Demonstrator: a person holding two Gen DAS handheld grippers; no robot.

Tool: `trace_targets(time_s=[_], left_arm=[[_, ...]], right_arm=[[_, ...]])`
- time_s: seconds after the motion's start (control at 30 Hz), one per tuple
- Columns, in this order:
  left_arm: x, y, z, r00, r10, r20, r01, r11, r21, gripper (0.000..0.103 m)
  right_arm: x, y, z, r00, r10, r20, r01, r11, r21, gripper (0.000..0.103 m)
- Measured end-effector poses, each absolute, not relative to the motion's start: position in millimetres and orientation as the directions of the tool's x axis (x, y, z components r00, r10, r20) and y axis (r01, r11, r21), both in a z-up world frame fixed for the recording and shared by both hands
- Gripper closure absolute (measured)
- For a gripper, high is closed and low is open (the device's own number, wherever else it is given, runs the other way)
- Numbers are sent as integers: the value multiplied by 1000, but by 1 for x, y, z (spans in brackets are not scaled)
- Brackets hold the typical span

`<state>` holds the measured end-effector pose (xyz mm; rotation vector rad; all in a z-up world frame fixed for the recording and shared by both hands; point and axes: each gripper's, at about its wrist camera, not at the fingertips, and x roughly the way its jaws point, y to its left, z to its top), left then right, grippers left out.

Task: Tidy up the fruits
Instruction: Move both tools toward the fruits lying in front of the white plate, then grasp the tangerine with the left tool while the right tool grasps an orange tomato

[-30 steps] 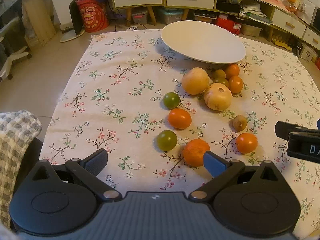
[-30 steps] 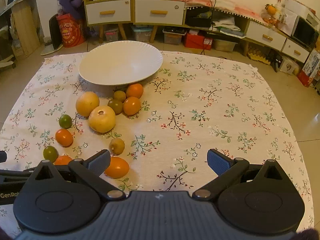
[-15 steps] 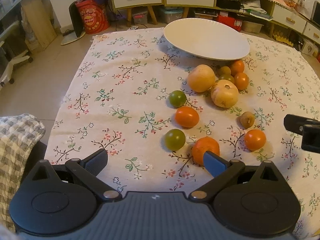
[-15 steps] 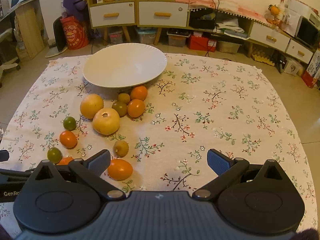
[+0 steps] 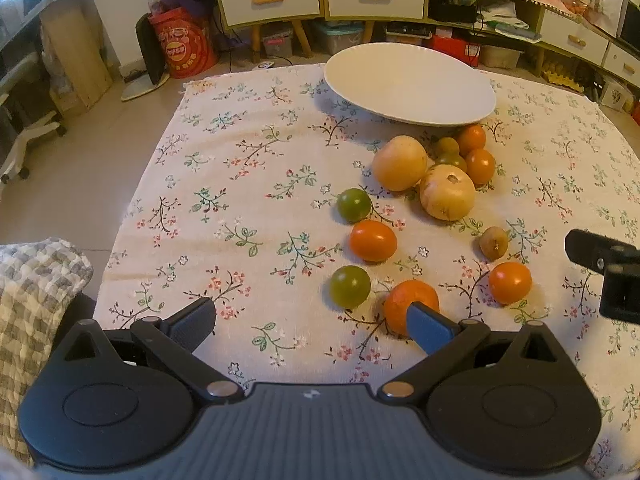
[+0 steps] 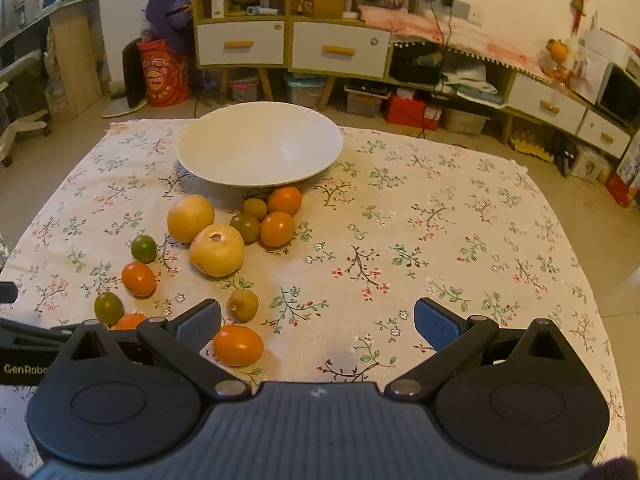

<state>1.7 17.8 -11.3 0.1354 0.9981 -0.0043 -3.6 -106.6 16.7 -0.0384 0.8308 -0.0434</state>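
Several fruits lie loose on a floral tablecloth (image 5: 248, 184) in front of a white plate (image 5: 408, 84), which holds nothing. Two big yellow fruits (image 5: 400, 163) (image 5: 447, 192) sit beside small orange and green ones (image 5: 471, 152). Closer lie two green fruits (image 5: 353, 205) (image 5: 349, 286), an orange one (image 5: 373, 240), a rough orange (image 5: 408, 300), a brown fruit (image 5: 494, 243) and another orange one (image 5: 510, 282). My left gripper (image 5: 314, 322) is open, its right finger over the rough orange. My right gripper (image 6: 318, 322) is open near an orange fruit (image 6: 238, 345).
The plate (image 6: 260, 152) stands at the far side of the table. Beyond it are drawers (image 6: 340, 50), shelves and boxes on the floor. A checked cloth (image 5: 32, 280) lies at the near left edge. The right half of the tablecloth (image 6: 460, 240) carries only its print.
Both views have tilted up and drawn back slightly, so the fruits and plate sit lower in frame. Both grippers stay open; no fruit has moved.
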Motion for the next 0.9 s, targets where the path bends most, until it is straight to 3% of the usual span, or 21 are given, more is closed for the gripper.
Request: trace_targets(time_s=[0.27,0.57,0.9], left_arm=[[-2,18,-9,600,20,-800,105,989,103,17],[-4,29,-17,594,-146,-791,214,977,-19,17],[5,43,-38,575,-277,-770,293,948,-122,23]], right_arm=[[-4,-108,13,678,-8,-735,-13,1000,-22,0],[-5,-118,1,670,97,-736,-90,995,50,0],[5,-124,-8,648,215,-731,-169,976,137,13]])
